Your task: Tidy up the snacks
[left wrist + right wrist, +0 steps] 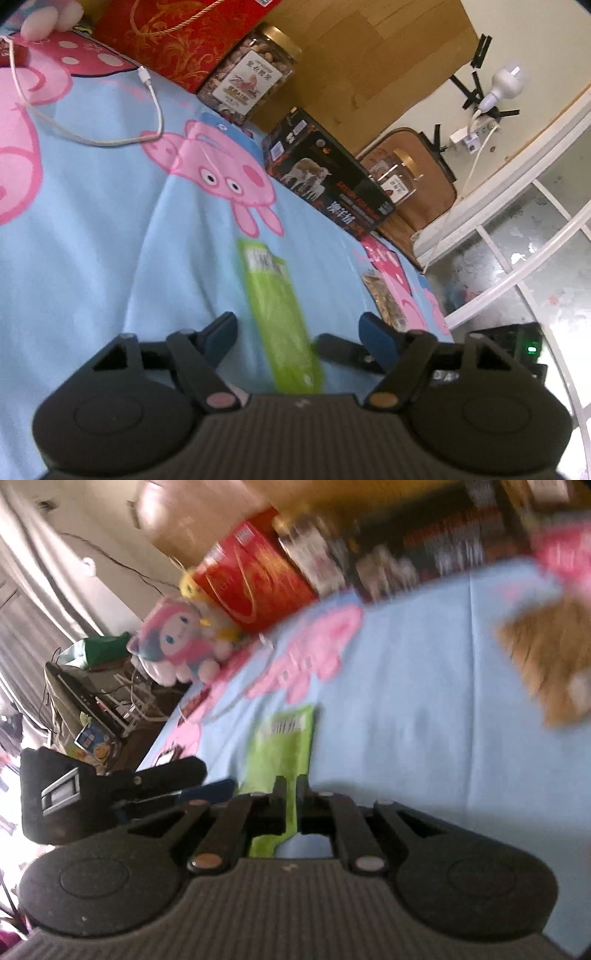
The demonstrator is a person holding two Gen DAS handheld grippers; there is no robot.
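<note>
A green snack packet [277, 314] lies on the light-blue cartoon-pig sheet [110, 240]. My left gripper [297, 319] is open and straddles the packet, with a gap between each blue pad and the packet. In the right wrist view my right gripper [291, 782] is shut on the near end of the green snack packet [284, 746]. One dark finger of the right gripper [340, 347] shows beside the packet in the left wrist view. The left gripper [214, 775] reaches in from the left in the right wrist view.
Along the far edge stand a red gift box [177, 37], a jar of nuts [251, 77], a black box [332, 181] and a second jar [395, 177]. A brown snack bag [382, 295] lies to the right, with a white cable [92, 140] and a plush doll [177, 642] left.
</note>
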